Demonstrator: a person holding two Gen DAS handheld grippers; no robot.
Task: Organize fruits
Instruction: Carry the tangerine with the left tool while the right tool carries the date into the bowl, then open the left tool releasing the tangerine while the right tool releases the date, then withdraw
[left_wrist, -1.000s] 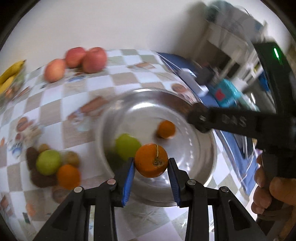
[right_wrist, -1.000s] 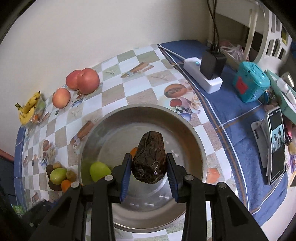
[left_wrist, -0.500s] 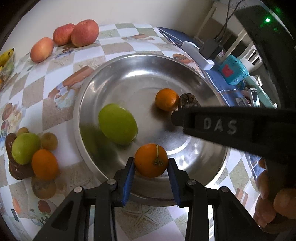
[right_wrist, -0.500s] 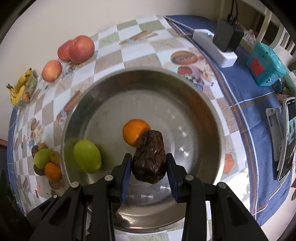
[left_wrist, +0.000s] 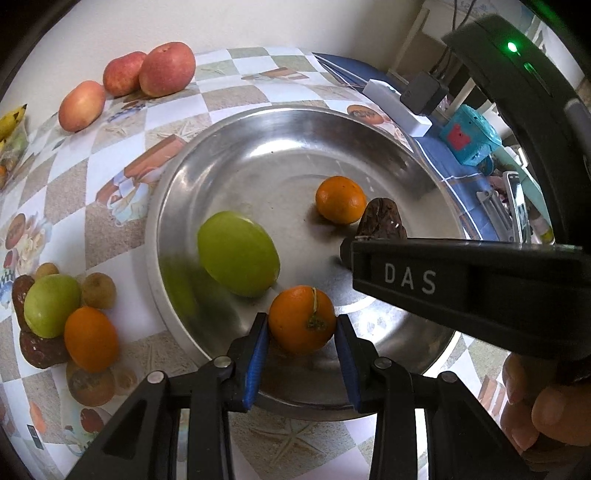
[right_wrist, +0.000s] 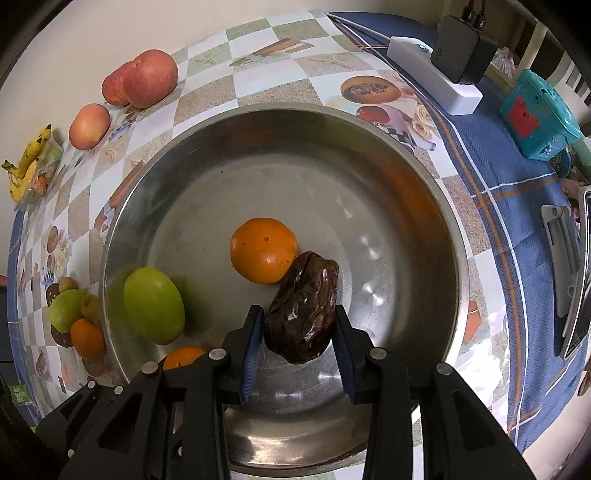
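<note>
- Fruit is what we are sorting, and most of it sits in two places: inside the steel bowl (right_wrist: 436, 206) and in a small pile (left_wrist: 62, 321) on the checked tablecloth (left_wrist: 122, 229) just left of the bowl.
- Our left gripper (left_wrist: 301, 339) pinches an orange (left_wrist: 301, 319) between its blue pads, stem facing the camera.
- Our right gripper (right_wrist: 297, 339) is clamped on a dark wrinkled fruit (right_wrist: 303, 306), which looks like a large date, though we cannot be sure.
- Compared with a second ago, both grippers have come down over the bowl: it now fills each view, where earlier it lay small and further below us.
- Over the last half second the views barely differ, so we judge the descent is finished.
- Neither grip has changed; both fruits sit between the pads as they did before.
- Already lying loose in the bowl are a second orange (right_wrist: 263, 250) and a green fruit (right_wrist: 153, 304).
- The dark fruit hangs right beside the loose orange; whether they touch we cannot tell.
- The held orange hovers low over the near side of the bowl, just beside the green fruit.
- That puts us, by our reading, at the release: opening both jaws should drop the two fruits into the bowl.
- Round fruit may roll on the smooth metal, so a low release seems wise.
- Left to gather: the pile, three apples (left_wrist: 147, 74) and the bananas (right_wrist: 27, 166) by the wall.
</note>
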